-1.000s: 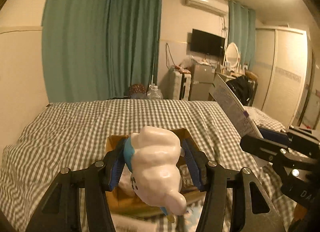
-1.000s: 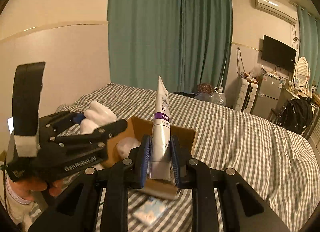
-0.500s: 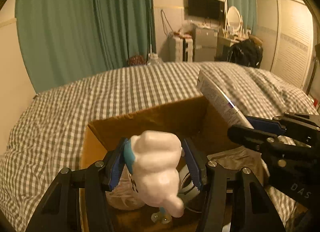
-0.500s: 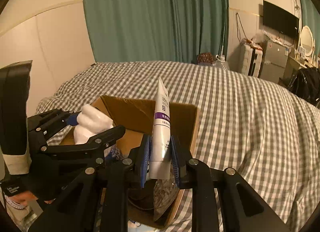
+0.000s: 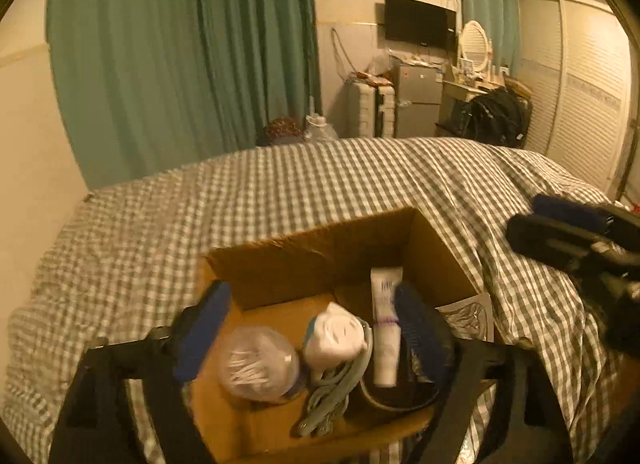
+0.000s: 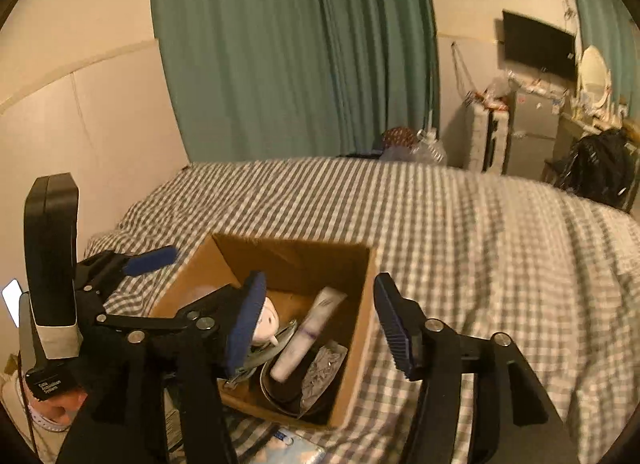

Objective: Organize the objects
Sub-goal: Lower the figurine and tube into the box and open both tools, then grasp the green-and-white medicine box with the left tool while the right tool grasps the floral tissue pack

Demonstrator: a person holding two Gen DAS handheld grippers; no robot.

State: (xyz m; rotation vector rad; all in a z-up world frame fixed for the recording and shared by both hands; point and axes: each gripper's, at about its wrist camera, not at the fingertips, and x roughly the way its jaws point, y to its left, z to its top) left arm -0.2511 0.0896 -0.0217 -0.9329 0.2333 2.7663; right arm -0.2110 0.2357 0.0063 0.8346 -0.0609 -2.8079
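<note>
Fingers: both grippers spread wide, holding nothing.
Left gripper (image 5: pixel 308 328): above the box (image 5: pixel 280 260), pads either side of its contents.
Right gripper (image 6: pixel 320 324): over the box's right half.
Toy (image 5: pixel 334 338): white figure lying in the box, beside a clear tub (image 5: pixel 260 364).
Tube (image 5: pixel 385 324): white, leaning inside the box on a dark bowl (image 6: pixel 288 392).
Bed (image 5: pixel 320 180): checked cover under the box.
</note>
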